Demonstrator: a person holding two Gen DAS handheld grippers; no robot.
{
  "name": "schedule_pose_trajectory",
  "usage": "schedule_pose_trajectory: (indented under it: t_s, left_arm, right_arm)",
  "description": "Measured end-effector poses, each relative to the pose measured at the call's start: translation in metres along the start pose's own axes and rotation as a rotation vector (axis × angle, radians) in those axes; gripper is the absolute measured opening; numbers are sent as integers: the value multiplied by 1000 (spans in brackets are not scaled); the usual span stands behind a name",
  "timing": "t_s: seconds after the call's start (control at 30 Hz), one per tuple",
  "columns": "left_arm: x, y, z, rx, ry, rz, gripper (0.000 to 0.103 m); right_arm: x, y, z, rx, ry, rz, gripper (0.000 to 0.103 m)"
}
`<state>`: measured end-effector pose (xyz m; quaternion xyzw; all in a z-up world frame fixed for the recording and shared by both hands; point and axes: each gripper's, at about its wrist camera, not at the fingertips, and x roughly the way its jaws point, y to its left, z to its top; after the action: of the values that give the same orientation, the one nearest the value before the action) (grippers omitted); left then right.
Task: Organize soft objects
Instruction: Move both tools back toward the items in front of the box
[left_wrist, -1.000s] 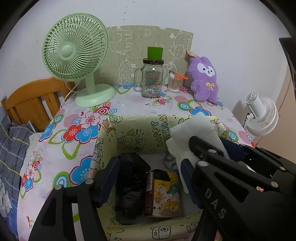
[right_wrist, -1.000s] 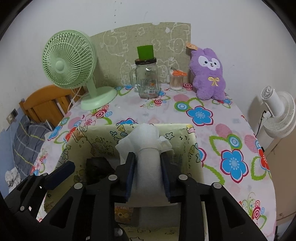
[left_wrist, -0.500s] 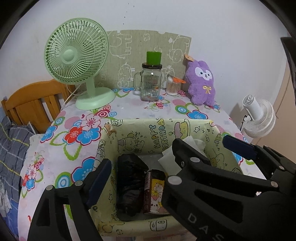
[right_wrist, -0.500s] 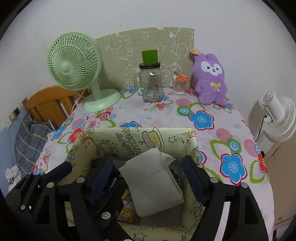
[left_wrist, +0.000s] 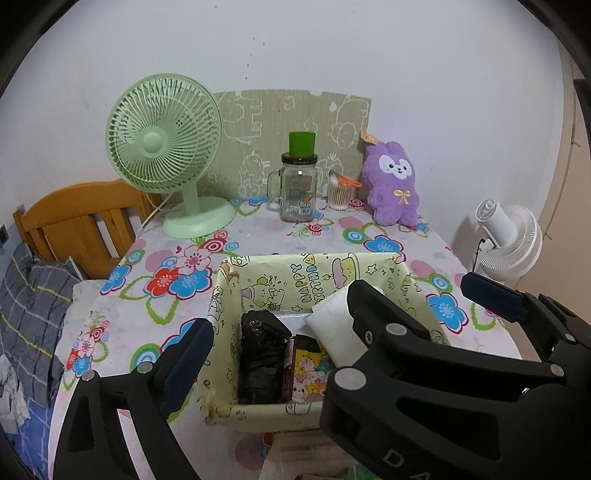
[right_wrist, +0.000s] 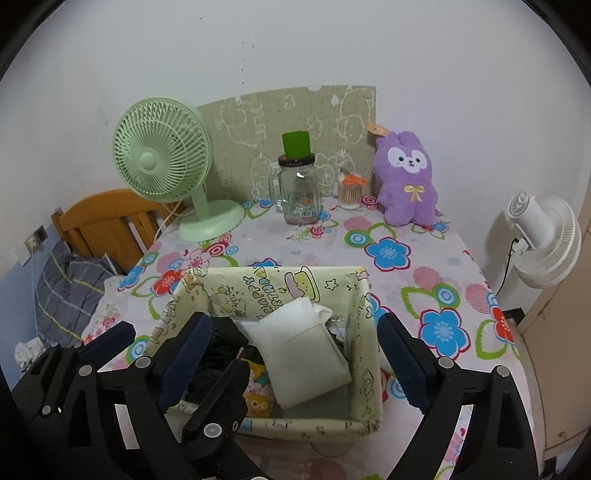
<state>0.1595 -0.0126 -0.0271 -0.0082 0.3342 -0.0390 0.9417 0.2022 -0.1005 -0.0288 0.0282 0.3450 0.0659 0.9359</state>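
Both tongs opening, nothing between the jaws: right gripper (right_wrist: 291, 354), clamped on the white tissue pack (right_wrist: 301, 354) a second ago, now let go; left gripper (left_wrist: 280, 328) also wider. Pack now lying inside the yellow cartoon-print box (right_wrist: 277, 288), beside black bundle (left_wrist: 262, 354). Box on floral tablecloth (right_wrist: 406, 258); green fan (right_wrist: 162, 162), purple plush (right_wrist: 406, 177) against white wall.

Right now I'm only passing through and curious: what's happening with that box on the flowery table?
A person is tidying soft things with two handheld grippers. The white folded cloth lies inside the patterned box, next to a black bundle and a cartoon-printed pack. The right gripper straddles the cloth without touching it, jaws opening. The left gripper is also opening and holds nothing. The purple plush sits by the wall, untouched.
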Motion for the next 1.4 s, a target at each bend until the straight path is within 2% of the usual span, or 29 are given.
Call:
schedule_pose_trajectory:
  t_s: [0.7, 1.4]
  left_arm:
    - [-67, -13, -14, 24, -98, 8, 101]
    - [-97, -29, -52, 48, -119, -2, 102]
  right_arm:
    - [-78, 1, -15, -3, -97, -15, 103]
    - [-118, -3, -57, 8, -123, -27, 103]
